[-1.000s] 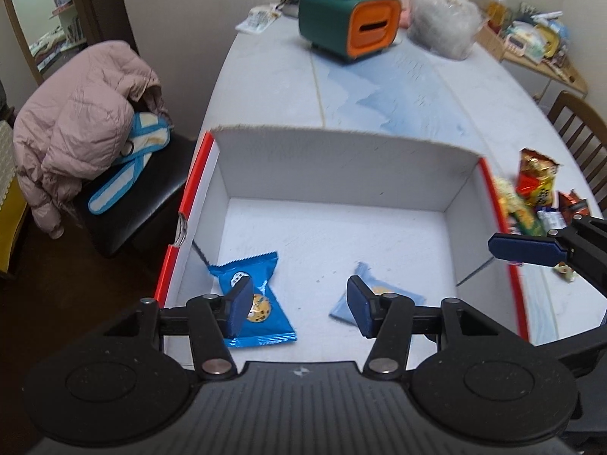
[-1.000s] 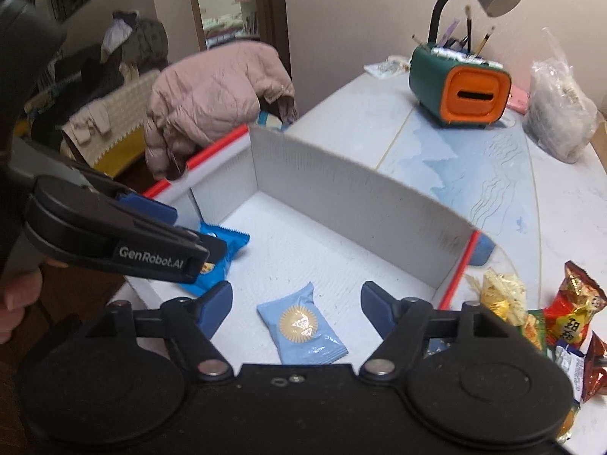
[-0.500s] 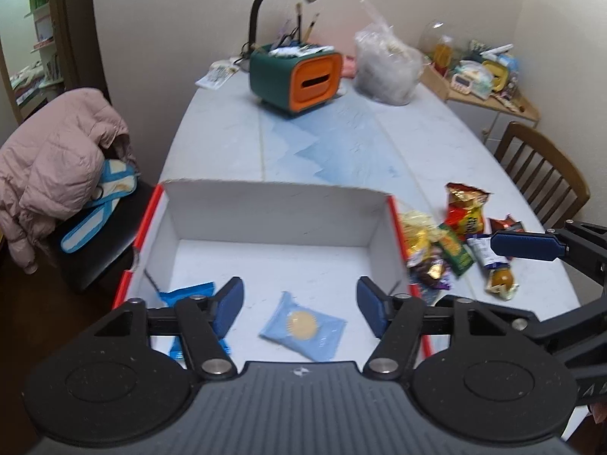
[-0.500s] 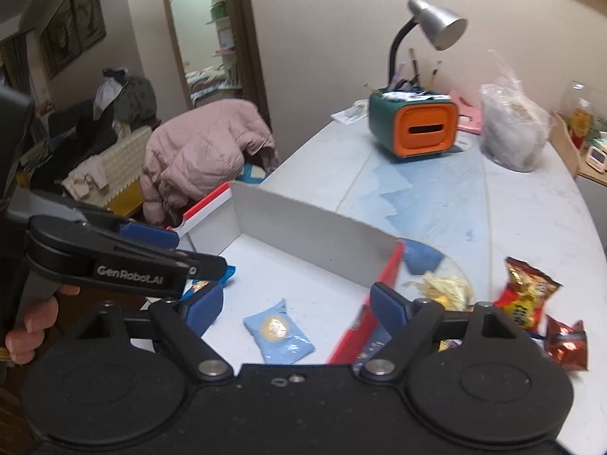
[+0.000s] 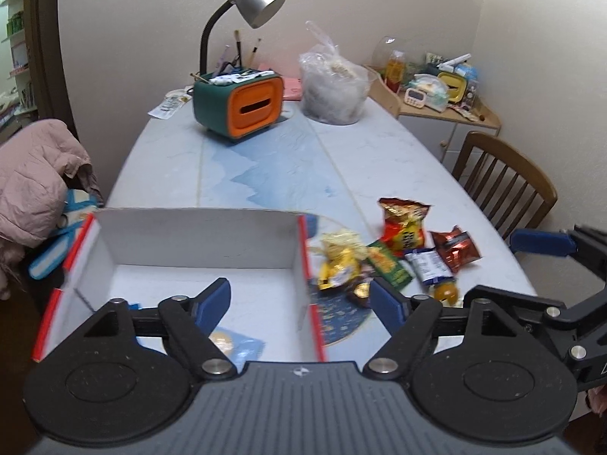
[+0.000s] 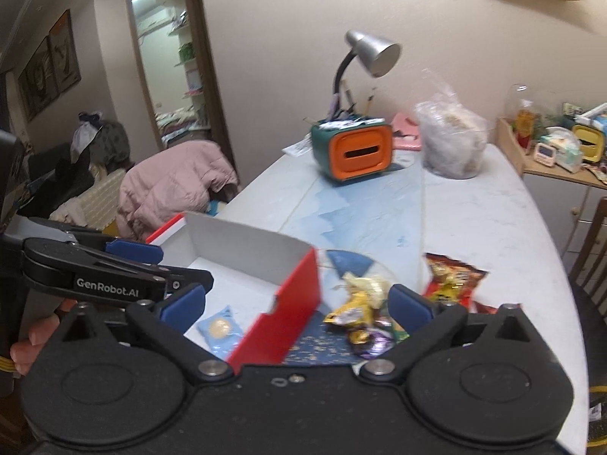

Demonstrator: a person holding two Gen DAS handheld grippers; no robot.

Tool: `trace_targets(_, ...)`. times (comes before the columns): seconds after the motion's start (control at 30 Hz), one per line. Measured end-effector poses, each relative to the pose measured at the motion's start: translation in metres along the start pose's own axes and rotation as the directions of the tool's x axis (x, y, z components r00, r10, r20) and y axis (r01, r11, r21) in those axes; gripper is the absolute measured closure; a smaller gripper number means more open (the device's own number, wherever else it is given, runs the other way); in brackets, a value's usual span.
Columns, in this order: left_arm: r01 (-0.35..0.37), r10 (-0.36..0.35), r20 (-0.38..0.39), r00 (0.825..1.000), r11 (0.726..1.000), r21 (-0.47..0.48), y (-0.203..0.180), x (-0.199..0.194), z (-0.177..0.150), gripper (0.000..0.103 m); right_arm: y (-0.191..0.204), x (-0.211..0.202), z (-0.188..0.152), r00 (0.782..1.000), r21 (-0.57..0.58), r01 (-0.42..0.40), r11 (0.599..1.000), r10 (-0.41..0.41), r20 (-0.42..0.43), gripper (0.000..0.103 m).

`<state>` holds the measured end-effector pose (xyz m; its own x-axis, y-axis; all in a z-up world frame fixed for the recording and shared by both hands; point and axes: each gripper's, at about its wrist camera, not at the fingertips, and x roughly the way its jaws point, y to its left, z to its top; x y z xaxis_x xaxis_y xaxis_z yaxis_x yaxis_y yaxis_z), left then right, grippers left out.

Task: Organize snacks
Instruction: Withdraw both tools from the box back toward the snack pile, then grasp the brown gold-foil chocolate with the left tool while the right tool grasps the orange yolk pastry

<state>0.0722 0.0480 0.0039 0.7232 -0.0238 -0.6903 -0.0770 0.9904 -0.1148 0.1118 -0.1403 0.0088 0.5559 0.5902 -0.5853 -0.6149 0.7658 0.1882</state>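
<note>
The left gripper [image 5: 301, 299] has its blue-padded jaws spreading apart, with nothing clamped between them; they frame the right wall of the box [image 5: 197, 227] from above. The right gripper [image 6: 296, 305] is likewise opening, its jaws very wide and empty, straddling the box's red outer side and the nearest wrappers of the snack pile [image 6: 364, 303]. In the right wrist view the left gripper shows at the left edge, held by a hand [image 6: 26, 341] whose fingers curl round its grip.

Inside the white, red-edged box lies a light blue packet [image 6: 220, 330] with a round yellow biscuit printed on it, flat on the floor of the box near its front. A sliver of a darker blue packet [image 5: 132, 306] peeps out behind the left finger in the left wrist view.

Just beside the box on its right, on the pale marbled table [image 5: 265, 159], the loose snacks are heaped: yellow crinkled wrappers, a green packet [image 5: 390, 265], a red and yellow bag [image 5: 404, 227], a dark red foil bag [image 5: 455, 246] and a white and blue packet [image 5: 428, 265].

Farther back stand a green and orange organiser [image 5: 239, 104] with a grey desk lamp [image 5: 254, 2], and a clear plastic bag [image 5: 334, 87]. A pink jacket [image 6: 170, 185] is draped over a chair at the left, a wooden chair [image 5: 504, 185] at the right
</note>
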Motion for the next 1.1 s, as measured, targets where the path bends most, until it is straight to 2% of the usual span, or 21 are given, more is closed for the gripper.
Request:
trace_targets(0.1,0.028,-0.028,-0.001,1.0,0.999,-0.018,-0.017,0.008,-0.003,0.022,-0.021,-0.008,-0.01,1.0,0.017,0.021,1.0,-0.021,-0.003,0.0)
trace_targets(0.27,0.033,-0.033,0.009,0.999,0.999,0.008,-0.048,0.022,-0.006,0.021,-0.055,-0.014,-0.026,0.997,0.02,0.072,0.997,-0.071,-0.028,0.0)
trace_targets(0.47,0.014,-0.014,-0.042,0.999,1.0,-0.005,-0.078,0.053,-0.012,0.021,-0.089,-0.012,-0.043,0.992,-0.013,0.107,0.994,-0.107,-0.071,0.0)
trace_targets(0.67,-0.021,0.016,-0.109,0.994,0.999,-0.038,-0.097,0.09,-0.018,0.021,-0.117,0.0,-0.057,0.99,-0.045,0.079,0.996,-0.084,-0.118,0.0)
trace_targets(0.93,-0.097,0.079,-0.146,0.986,0.988,-0.121,-0.096,0.137,-0.021,0.022,-0.148,0.038,-0.076,0.979,-0.026,0.037,0.999,-0.041,-0.201,0.003)
trace_targets(1.1,-0.126,0.109,-0.154,0.982,0.986,-0.108,-0.1,0.159,-0.024,0.022,-0.161,0.06,-0.084,0.97,-0.023,0.013,1.0,-0.018,-0.243,0.007)
